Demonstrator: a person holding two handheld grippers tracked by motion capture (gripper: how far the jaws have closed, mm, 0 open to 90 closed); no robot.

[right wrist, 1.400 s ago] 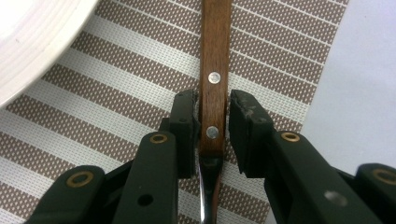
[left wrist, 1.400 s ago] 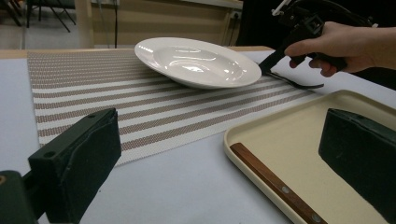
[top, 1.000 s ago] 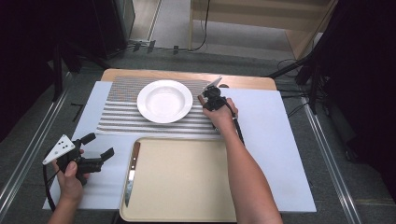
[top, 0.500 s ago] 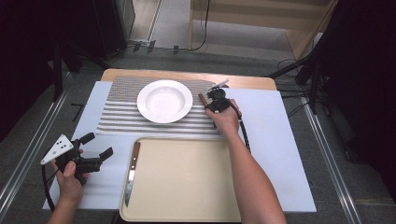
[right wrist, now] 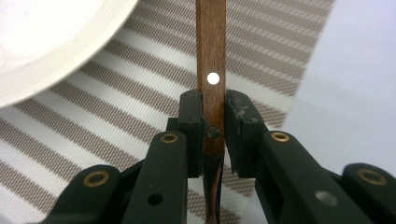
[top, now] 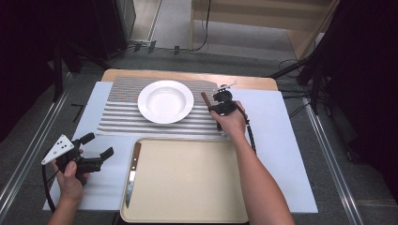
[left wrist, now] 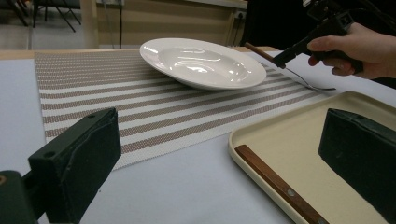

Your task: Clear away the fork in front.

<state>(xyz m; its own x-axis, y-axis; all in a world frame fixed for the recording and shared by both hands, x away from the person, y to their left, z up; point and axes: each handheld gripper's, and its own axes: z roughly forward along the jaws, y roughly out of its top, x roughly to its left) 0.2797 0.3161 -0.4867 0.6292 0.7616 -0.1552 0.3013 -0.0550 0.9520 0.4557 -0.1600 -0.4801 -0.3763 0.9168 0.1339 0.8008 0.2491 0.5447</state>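
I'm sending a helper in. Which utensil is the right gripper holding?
Find the white plate on the striped placemat. Just right of it, the right gripper clamps a wood-handled spoon. The knife, also wood-handled, lies in the tray.

You hold a slim metal spoon with a riveted brown wooden handle [right wrist: 211,65] clamped between your right claw's [right wrist: 214,135] pads, handle sticking out ahead.

High view: fixed overhead, looks forward and down on the whole table [top: 291,154]. Left gripper view: low, near tabletop, faces across the striped placemat [left wrist: 140,107] to the plate [left wrist: 203,63], mid-range. Right gripper view: very close, straight down on placemat [right wrist: 116,116], plate rim [right wrist: 51,42] upper left. All three share plate and placemat.
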